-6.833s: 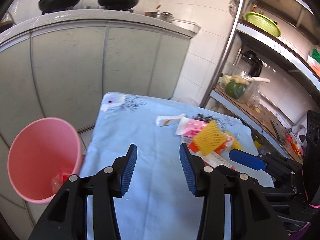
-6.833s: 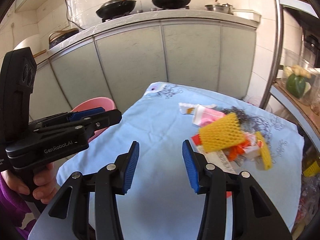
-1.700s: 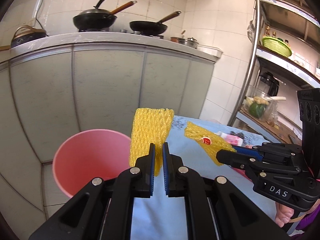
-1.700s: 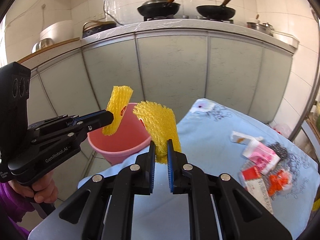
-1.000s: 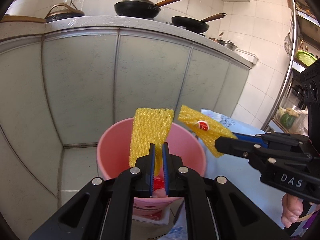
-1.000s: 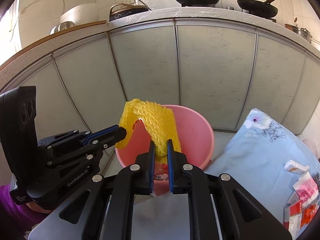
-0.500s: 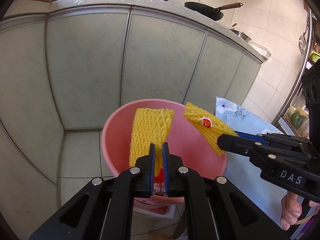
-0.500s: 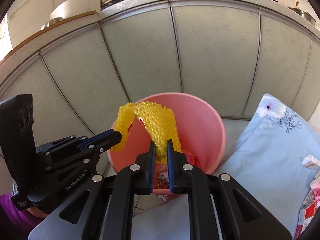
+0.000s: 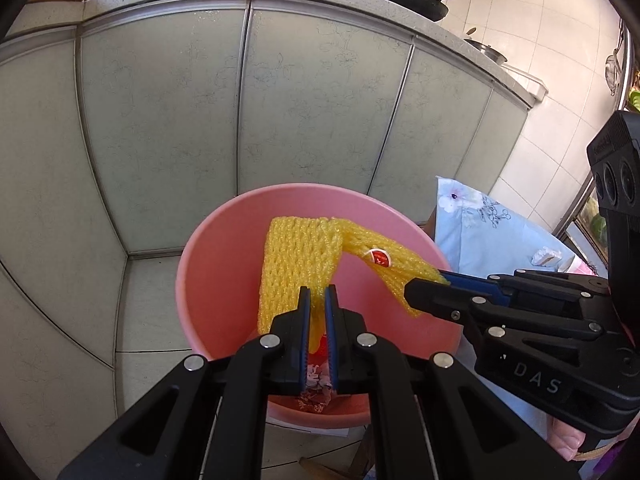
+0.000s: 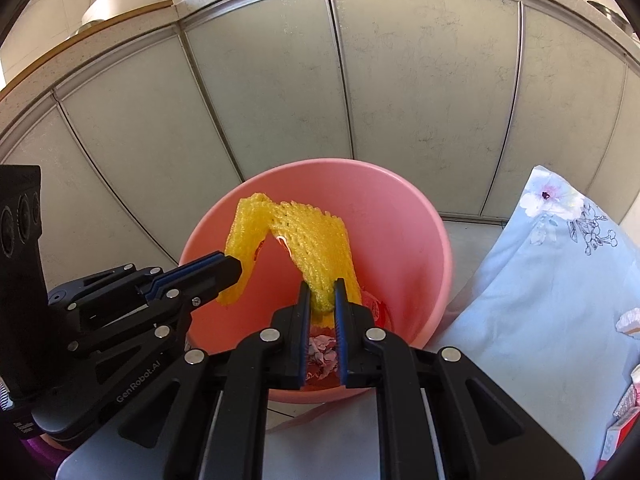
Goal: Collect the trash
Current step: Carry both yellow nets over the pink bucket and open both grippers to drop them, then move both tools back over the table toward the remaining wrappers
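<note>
Dangling over a pink bucket (image 9: pixel 224 248), two pieces of yellow foam fruit netting are each pinched in a handheld gripper. The left gripper (image 9: pixel 314 300) is clenched on the first yellow net sleeve (image 9: pixel 298 256), a flat, open-weave rectangle standing upright above its blue pads. The right gripper (image 10: pixel 322 294) is clenched on the second yellow net sleeve (image 10: pixel 316 248), which carries a small round red-and-white sticker (image 9: pixel 379 257) and leans across to touch the first at their upper ends. Both sleeves hang within the bucket's rim, above its floor, where torn red and white wrappers (image 10: pixel 320 350) lie; how many cannot be told. One bucket stands on the tiled floor (image 9: pixel 148 312) against grey cabinet doors (image 9: pixel 316 100). Beside it, a table draped in one pale blue floral cloth (image 10: pixel 540 280) holds more scraps at the frame's edge. One dark pan (image 9: pixel 408 0) with a wooden handle shows fully on the counter above, with part of another beside it.
</note>
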`<state>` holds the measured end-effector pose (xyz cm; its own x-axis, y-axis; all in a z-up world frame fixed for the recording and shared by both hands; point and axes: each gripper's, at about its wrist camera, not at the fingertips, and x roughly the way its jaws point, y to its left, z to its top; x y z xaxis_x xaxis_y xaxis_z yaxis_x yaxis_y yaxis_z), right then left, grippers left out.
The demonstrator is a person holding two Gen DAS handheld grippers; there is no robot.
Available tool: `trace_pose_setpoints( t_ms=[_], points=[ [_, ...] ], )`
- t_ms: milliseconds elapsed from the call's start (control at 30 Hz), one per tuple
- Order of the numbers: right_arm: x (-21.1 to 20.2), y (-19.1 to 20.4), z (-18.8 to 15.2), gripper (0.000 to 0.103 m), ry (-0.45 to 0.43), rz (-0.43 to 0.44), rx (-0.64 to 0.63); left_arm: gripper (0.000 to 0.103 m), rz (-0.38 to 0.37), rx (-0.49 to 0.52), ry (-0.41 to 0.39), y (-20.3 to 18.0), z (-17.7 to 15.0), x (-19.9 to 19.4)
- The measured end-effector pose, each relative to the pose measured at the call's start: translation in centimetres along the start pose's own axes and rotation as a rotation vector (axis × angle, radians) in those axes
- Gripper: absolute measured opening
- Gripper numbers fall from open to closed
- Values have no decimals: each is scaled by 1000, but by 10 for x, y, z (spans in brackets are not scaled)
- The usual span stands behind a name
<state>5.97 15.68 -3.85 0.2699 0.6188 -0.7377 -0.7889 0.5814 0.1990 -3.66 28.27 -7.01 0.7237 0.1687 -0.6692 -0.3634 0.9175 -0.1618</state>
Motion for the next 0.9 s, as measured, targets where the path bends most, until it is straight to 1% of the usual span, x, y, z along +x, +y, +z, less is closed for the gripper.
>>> trace_pose_setpoints(
  t_ms=[100, 133, 167, 200, 233, 267, 300, 500, 600, 900],
  points=[
    [-1, -1, 2, 12, 3, -17, -7, 9, 22, -2, -1, -2, 2, 0],
    [-1, -1, 2, 16, 5, -20, -11, 10, 26, -7, 1, -2, 2, -1],
    [-2, 0, 2, 20, 4, -24, -14, 14, 26, -9, 7, -2, 3, 0],
    [-4, 1, 1, 26, -1, -29, -17, 21, 32, -11, 13, -3, 4, 0],
    [-6, 2, 1, 31, -11, -32, -22, 25, 43, -11, 14, -3, 4, 0],
    [-7, 1, 1, 33, -17, -33, -26, 30, 49, -9, 12, -4, 4, -1],
    [-9, 1, 1, 37, -22, -32, -29, 32, 51, -5, 9, -4, 4, -2],
    [-20, -1, 1, 43, -43, -22, -16, 41, 66, 1, 1, -6, 6, -12],
    [-26, 0, 1, 49, -55, -21, -15, 44, 70, 0, -10, -5, 7, -19],
    [-40, 0, -7, 49, -61, -8, -21, 44, 86, -4, -31, -2, 9, -37]
  ],
)
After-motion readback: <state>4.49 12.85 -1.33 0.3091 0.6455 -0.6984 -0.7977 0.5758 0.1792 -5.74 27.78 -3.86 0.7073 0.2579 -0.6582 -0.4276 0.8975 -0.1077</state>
